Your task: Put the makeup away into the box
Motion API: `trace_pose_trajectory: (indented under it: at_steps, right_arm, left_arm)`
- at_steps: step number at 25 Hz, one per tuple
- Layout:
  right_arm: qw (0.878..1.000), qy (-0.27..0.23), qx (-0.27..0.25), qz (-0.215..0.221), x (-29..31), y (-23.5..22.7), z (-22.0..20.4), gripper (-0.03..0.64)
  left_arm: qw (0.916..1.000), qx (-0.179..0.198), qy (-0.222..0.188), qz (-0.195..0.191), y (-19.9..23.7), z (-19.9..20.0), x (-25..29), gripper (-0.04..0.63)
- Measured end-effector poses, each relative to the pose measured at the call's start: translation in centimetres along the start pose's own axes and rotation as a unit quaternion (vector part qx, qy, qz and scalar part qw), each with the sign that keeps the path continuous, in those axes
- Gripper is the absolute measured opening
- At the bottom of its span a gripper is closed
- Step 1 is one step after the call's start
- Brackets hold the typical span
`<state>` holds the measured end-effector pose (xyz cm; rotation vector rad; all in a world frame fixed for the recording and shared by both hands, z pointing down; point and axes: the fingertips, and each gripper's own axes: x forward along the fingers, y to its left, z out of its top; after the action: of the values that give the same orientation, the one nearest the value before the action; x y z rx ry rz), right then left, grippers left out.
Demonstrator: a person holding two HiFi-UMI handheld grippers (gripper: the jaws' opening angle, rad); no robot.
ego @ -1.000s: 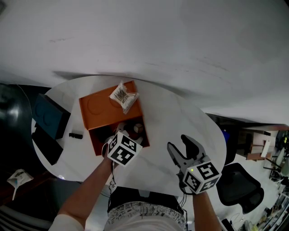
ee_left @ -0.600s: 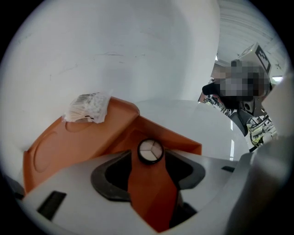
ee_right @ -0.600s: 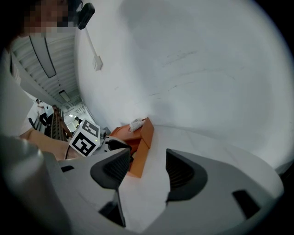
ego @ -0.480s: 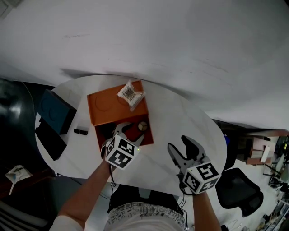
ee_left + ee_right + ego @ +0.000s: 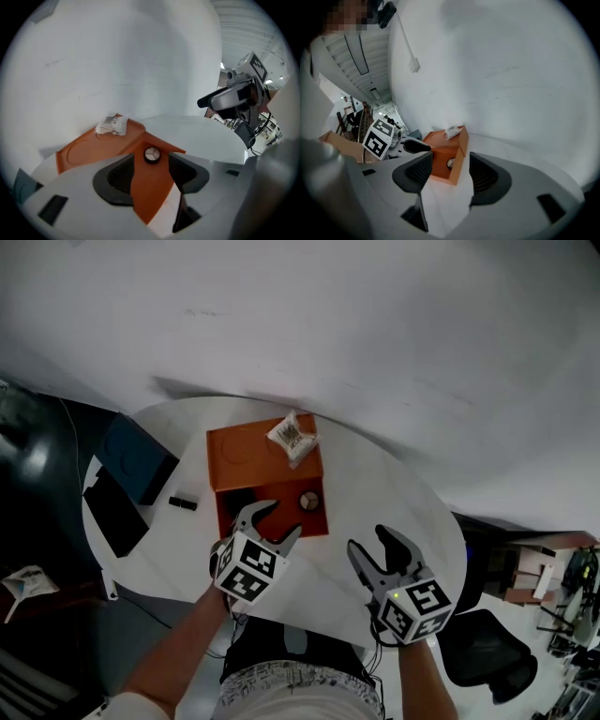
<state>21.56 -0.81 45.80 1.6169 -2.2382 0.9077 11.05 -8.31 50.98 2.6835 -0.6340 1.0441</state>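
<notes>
Where the makeup lies: round compact (image 5: 308, 501) inside the orange box (image 5: 246, 457), frame centre — white packet (image 5: 293, 436) on its open lid
Left claw (image 5: 279, 521): spread, empty, above the box's near edge
Right claw (image 5: 370, 542): spread, empty — over the counter (image 5: 394, 493), lower right

One box (image 5: 239, 457), one compact (image 5: 308, 501), one packet (image 5: 292, 437).

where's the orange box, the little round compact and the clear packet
orange rectangular box (image 5: 246, 457), head view, bare flat lid panel
small round dark-rimmed compact (image 5: 308, 501), head view, its pale centre
clear crinkled plastic packet (image 5: 292, 437), head view, its printed middle
</notes>
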Motion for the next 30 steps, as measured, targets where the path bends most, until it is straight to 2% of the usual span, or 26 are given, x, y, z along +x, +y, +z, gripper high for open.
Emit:
trace_pose_trajectory:
  at_steps: [7, 15, 30]
  right_arm:
    - [0.999, 0.004, -0.033, 0.021, 0.7, 3.1, 1.6, 0.258]
    - [0.996, 0.017, -0.074, 0.052, 3.9, 7.7, 2.3, 0.258]
    - [0.981, 0.070, -0.147, 0.103, 12.4, 16.3, 1.4, 0.256]
  left_arm:
    - [0.9972, -0.034, -0.054, 0.040, 1.6, 0.2, -5.3, 0.247]
    - [0.9871, -0.088, -0.099, 0.090, 5.9, -1.9, -11.1, 0.242]
    - [0.9651, -0.162, -0.122, 0.166, 13.2, -9.8, -18.2, 0.212]
